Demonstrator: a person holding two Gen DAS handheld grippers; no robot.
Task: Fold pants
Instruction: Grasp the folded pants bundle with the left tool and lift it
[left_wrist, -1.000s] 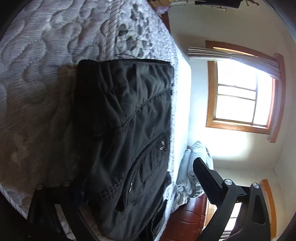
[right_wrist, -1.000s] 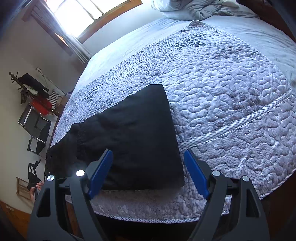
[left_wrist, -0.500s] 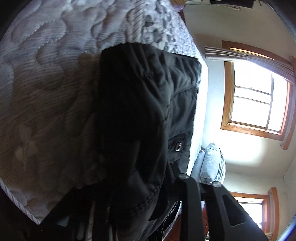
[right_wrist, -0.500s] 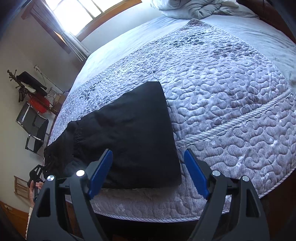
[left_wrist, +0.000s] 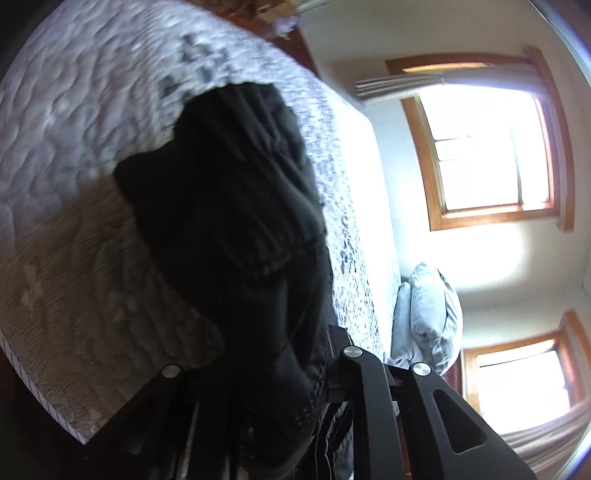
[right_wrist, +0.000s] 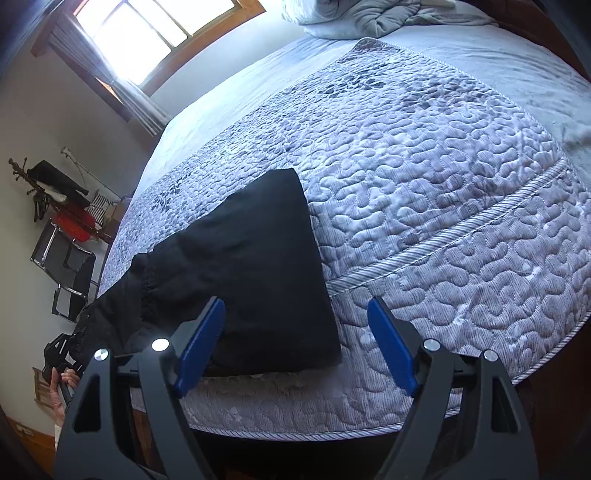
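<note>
Lying on the grey quilted bedspread (right_wrist: 424, 184) near the bed's near-left edge is one pair of black fabric pants (right_wrist: 255, 273), part-folded into a flat wedge w/ its far corner pointing up the bed. Its left end is bunched and lifted off the quilt, running to the left gripper (left_wrist: 255, 387), which shows small at the far left of the right wrist view w/ a bit of the person's hand under it.

Left wrist view: blurred; black cloth fills the gap between the 2 fingers (left_wrist: 364, 398), which are drawn in tight on the gathered waistband end. The cloth rises from the fingers and drapes back onto the quilt.

Right gripper (right_wrist: 295, 343): 2 blue-padded fingers (right_wrist: 201, 343) spread wide, nothing between them, hanging just above the near edge of the bed; the left pad overlaps the pants' near edge in view, contact can't be judged.

Also: 2 wood-framed windows (left_wrist: 487, 147), 1 rumpled pale duvet (right_wrist: 373, 14) at the far end, 1 black chair (right_wrist: 68, 273) by the left wall.
</note>
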